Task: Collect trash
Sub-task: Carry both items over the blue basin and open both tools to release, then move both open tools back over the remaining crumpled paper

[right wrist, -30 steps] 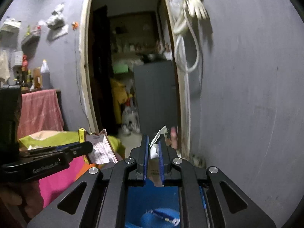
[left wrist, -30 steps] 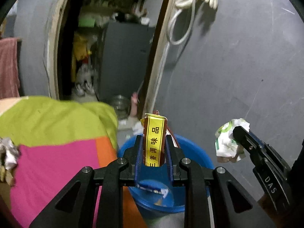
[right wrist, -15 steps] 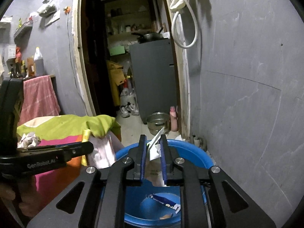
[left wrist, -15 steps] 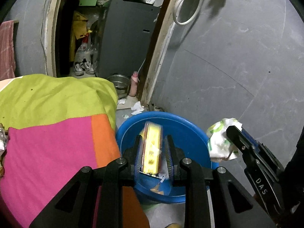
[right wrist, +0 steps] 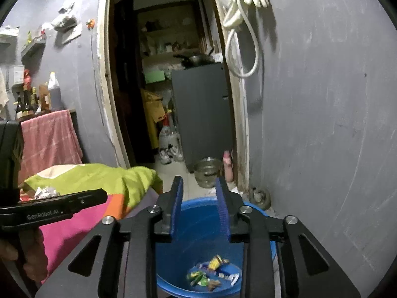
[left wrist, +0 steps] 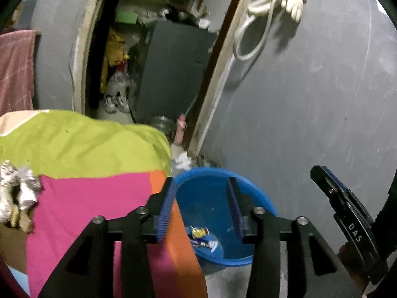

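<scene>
Blue basin [right wrist: 258, 217]: holds dropped wrappers [right wrist: 213, 272]. Left gripper [left wrist: 199, 206], right gripper [right wrist: 199, 208]: fingers just spread, empty (above basin for release).

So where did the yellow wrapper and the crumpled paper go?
Both were let go. The left gripper and right gripper have just been opening, nothing between their jaws now, and the wrappers lie in the blue basin. The basin and the bedspread stayed put.
</scene>
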